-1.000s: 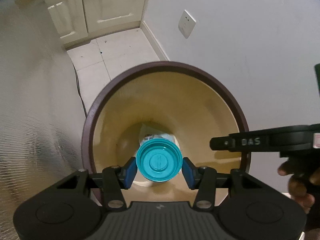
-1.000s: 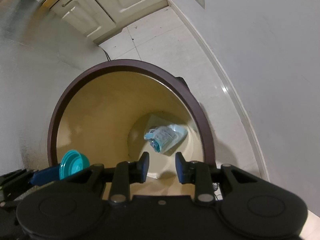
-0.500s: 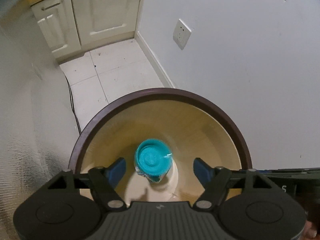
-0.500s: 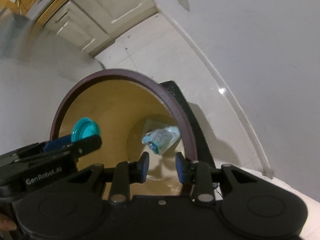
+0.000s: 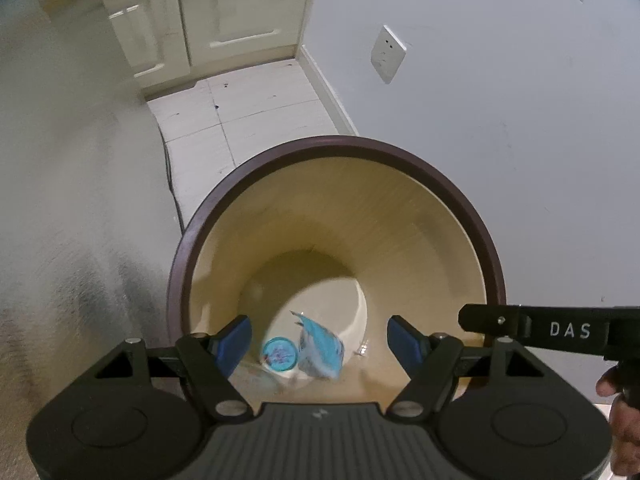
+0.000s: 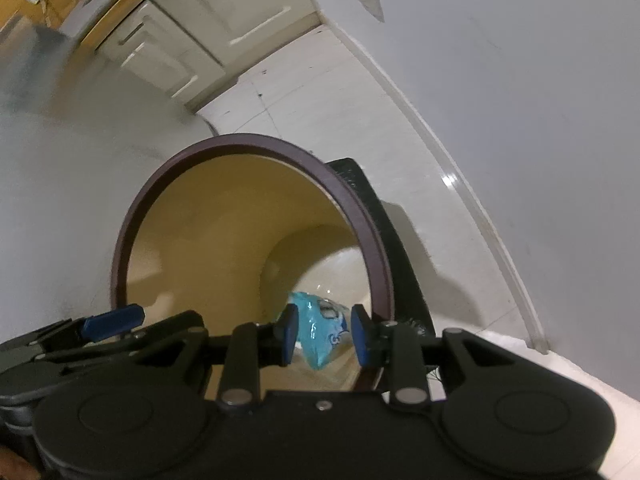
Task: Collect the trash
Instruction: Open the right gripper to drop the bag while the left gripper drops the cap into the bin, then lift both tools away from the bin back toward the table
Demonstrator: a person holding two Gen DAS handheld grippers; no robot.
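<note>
Tiled kitchen corner; teal lid (image 5: 280,354) and blue wrapper (image 5: 322,350) down in bin (image 5: 336,146); left gripper (image 5: 320,340) wide, right gripper (image 6: 323,336) narrow, both empty; further trash unseen

"DAS" on right gripper (image 5: 560,330) arm

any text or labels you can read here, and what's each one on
"DAS": white letters on the right gripper's black body, seen in the left wrist view.
Blue wrapper in the bin: print too blurred to read.
Teal lid: markings unreadable.
Wall socket: no text.
</note>
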